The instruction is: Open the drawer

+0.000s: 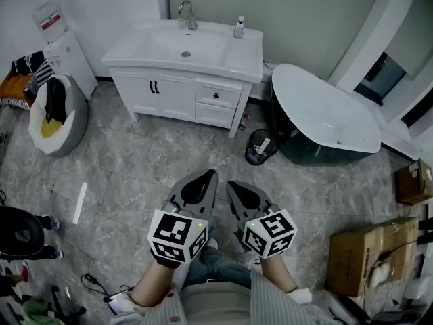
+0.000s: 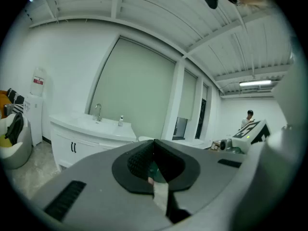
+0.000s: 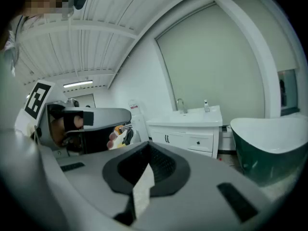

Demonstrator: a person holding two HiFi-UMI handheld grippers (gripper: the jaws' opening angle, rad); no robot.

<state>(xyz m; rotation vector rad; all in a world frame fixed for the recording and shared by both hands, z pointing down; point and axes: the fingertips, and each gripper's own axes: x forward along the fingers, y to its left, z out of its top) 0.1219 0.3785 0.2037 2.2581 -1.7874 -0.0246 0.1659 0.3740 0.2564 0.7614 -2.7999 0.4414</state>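
Note:
A white vanity [image 1: 177, 90] with a sink stands against the far wall. At its right side are two closed drawers, and the upper drawer [image 1: 218, 95] has a small black knob. The right gripper view shows that drawer [image 3: 199, 142] far ahead. My left gripper [image 1: 199, 183] and right gripper [image 1: 243, 193] hang side by side over the floor, well short of the vanity. Both point toward it. The left gripper [image 2: 153, 144] is shut with nothing between its pads. The right gripper [image 3: 147, 147] is likewise shut and empty.
A dark bathtub [image 1: 325, 114] with a white rim stands right of the vanity, with a small black bin [image 1: 259, 147] in front of it. Cardboard boxes [image 1: 365, 256] sit at the right. A grey cushion seat [image 1: 57, 114] and a water dispenser [image 1: 64, 53] are at the left.

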